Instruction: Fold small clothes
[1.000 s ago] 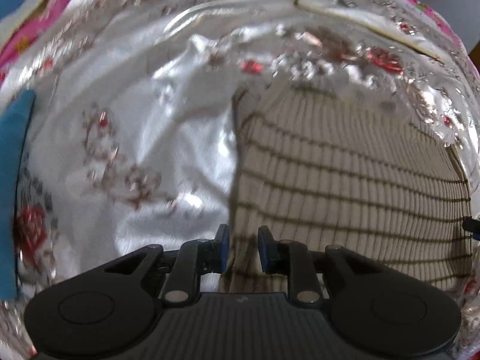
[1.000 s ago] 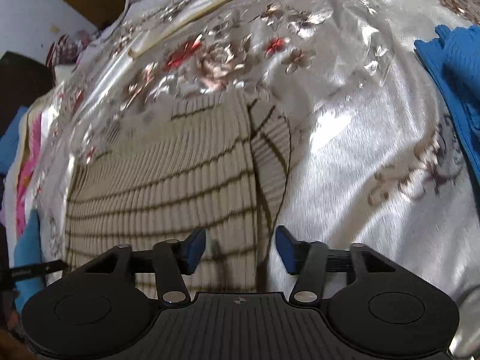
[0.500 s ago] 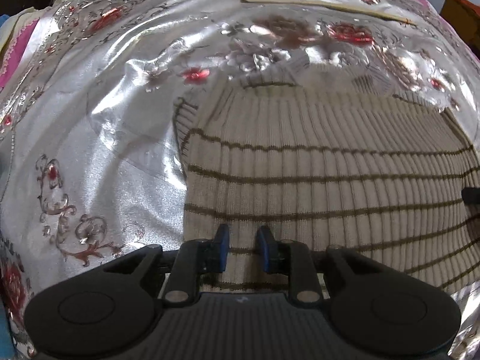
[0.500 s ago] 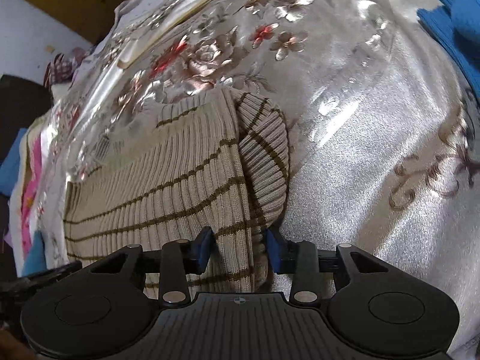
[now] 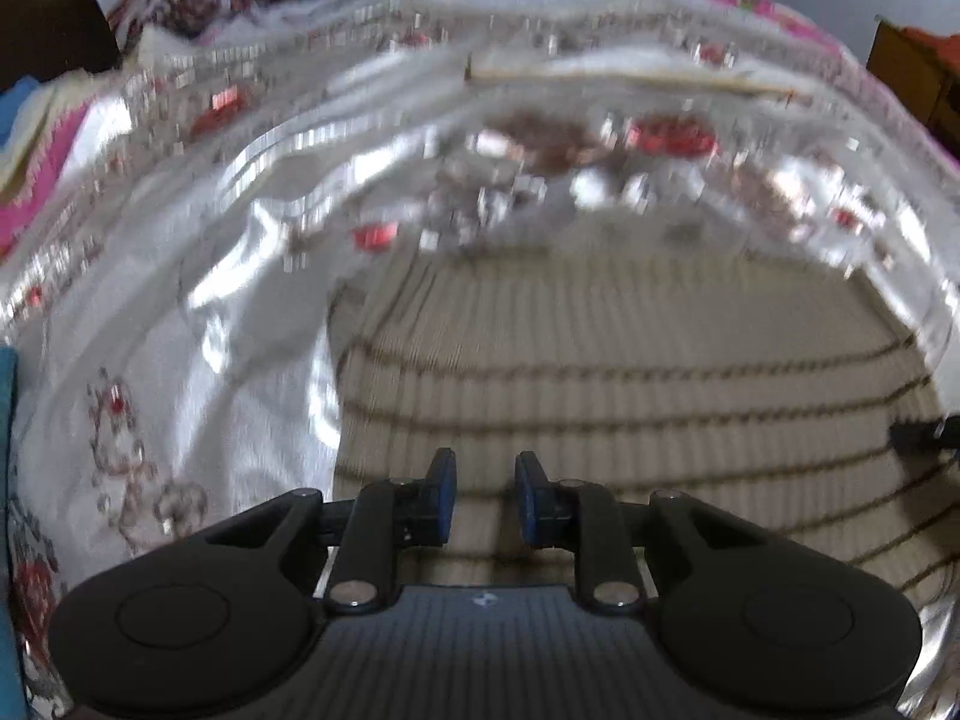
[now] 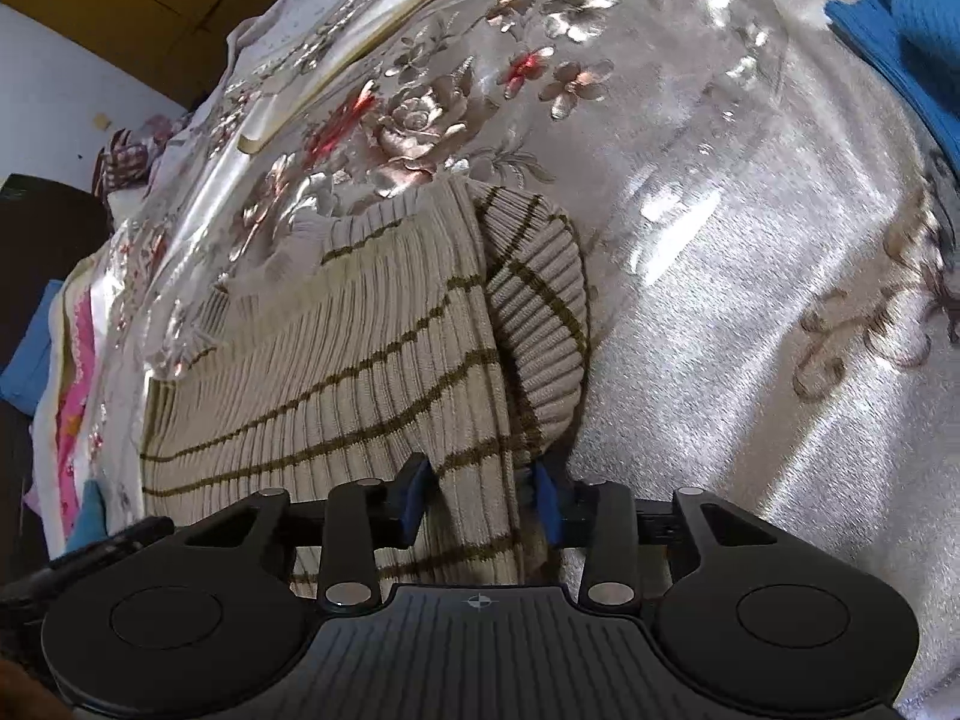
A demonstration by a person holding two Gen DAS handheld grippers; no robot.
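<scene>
A beige ribbed sweater with thin brown stripes point(image 6: 360, 354) lies on a shiny silver floral tablecloth point(image 6: 750, 276). Its short sleeve point(image 6: 540, 312) sticks out at the right side. My right gripper point(image 6: 483, 501) is shut on the sweater's near right edge, with cloth bunched between the blue pads. In the left wrist view, which is blurred, the sweater point(image 5: 630, 372) fills the right half. My left gripper point(image 5: 482, 495) sits low over the sweater's near left corner, jaws a narrow gap apart; whether cloth is pinched between them does not show.
A blue knit garment point(image 6: 900, 42) lies at the far right of the cloth, and a blue edge shows in the left wrist view point(image 5: 7, 396). A pale flat strip point(image 5: 630, 81) lies at the back. Pink and white fabric point(image 5: 42, 168) is piled at the left.
My right gripper has closed on the sweater's right edge and the cloth now bunches in it. My left gripper's view has tilted up and blurred; its jaws stay narrowly apart.
</scene>
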